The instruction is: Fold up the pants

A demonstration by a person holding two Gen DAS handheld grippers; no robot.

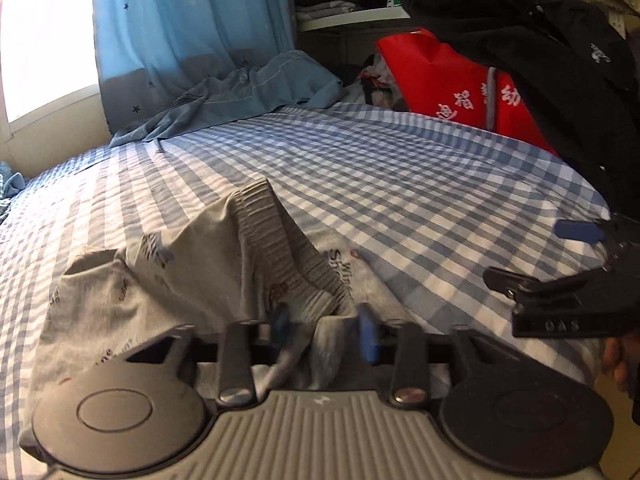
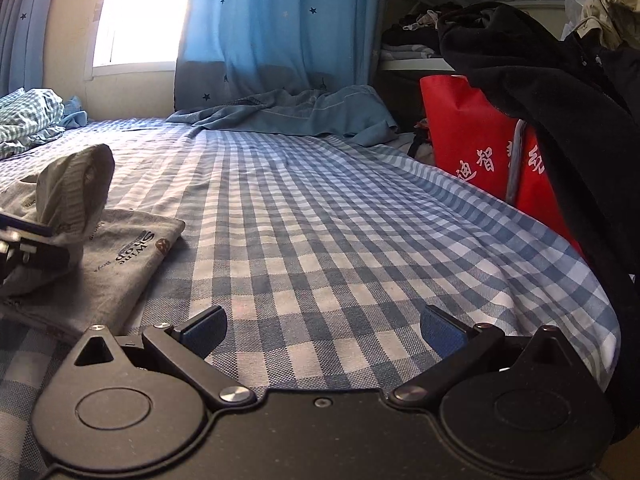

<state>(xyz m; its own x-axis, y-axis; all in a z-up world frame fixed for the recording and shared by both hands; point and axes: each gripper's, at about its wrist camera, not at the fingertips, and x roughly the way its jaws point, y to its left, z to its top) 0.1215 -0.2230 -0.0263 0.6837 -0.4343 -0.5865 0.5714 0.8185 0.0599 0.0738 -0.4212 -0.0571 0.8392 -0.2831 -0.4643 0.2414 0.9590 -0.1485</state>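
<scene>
Left tongs (image 1: 324, 330): I see them pinched on a bunched fold of the grey pants (image 1: 160, 280), waistband lifted into a peak.
Right tongs (image 2: 322, 330): spread wide, gripping nothing, low over the checked bed sheet (image 2: 340, 220).
Pants: near the bed's front edge, partly flat, left of my right tongs.
Behind: blue curtain (image 2: 272, 28), red bag (image 2: 472, 148).

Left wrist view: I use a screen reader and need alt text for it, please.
The left gripper pinches a bunched fold of light grey printed pants, jaws closed on the cloth, lifting it off a blue-and-white checked bedsheet. The right gripper sits at the right edge with its jaws apart. Behind are a blue star curtain and a red bag.
</scene>
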